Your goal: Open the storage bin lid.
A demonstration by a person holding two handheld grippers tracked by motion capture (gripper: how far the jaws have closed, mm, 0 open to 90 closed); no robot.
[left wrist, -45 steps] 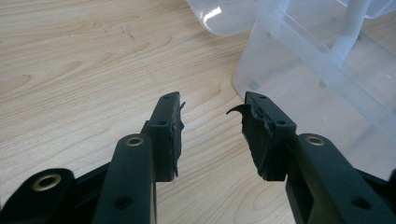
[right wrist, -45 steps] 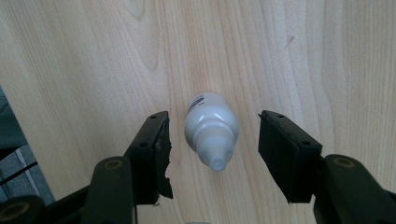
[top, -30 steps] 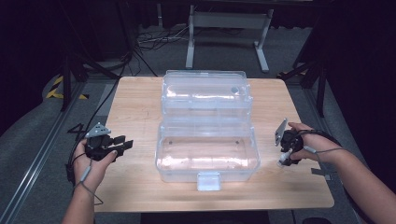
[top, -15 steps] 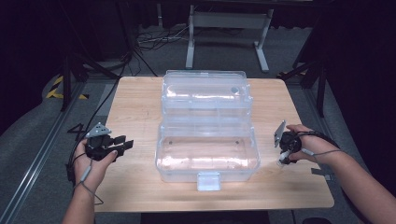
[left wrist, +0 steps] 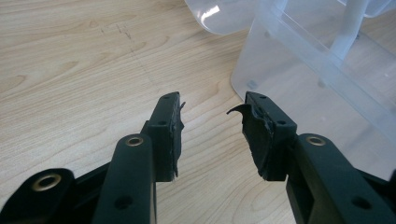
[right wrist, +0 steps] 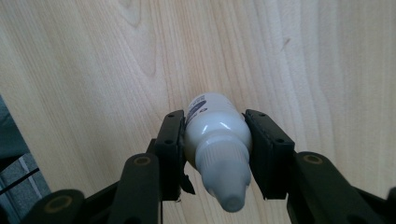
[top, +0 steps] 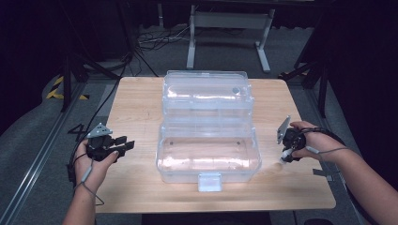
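A small white dropper bottle (right wrist: 215, 140) sits clamped between the two pads of the right tongs (right wrist: 215, 149), its capped nozzle pointing back toward the tongs' body and its printed label end facing away; the jaws have just been closing and now press on both sides of the bottle's shoulder. In the high view the right tongs (top: 287, 149) hold the bottle (top: 284, 159) just above the wooden worktop (top: 141, 103), near the right end of the clear plastic box (top: 209, 157) and apart from it. That box stands open in the middle of the worktop, its lid (top: 206, 91) folded back behind it; the lower tub shows nothing inside, and a white latch tab (top: 210, 182) hangs from its front wall. A small dark round spot is visible on the lid; what it is cannot be told. Left of the box, the left tongs (top: 126, 146) are held level in the person's hand, jaws about half apart with nothing between them. In the left gripper view these tongs (left wrist: 212, 133) point at the box's corner (left wrist: 261, 70) without touching it.
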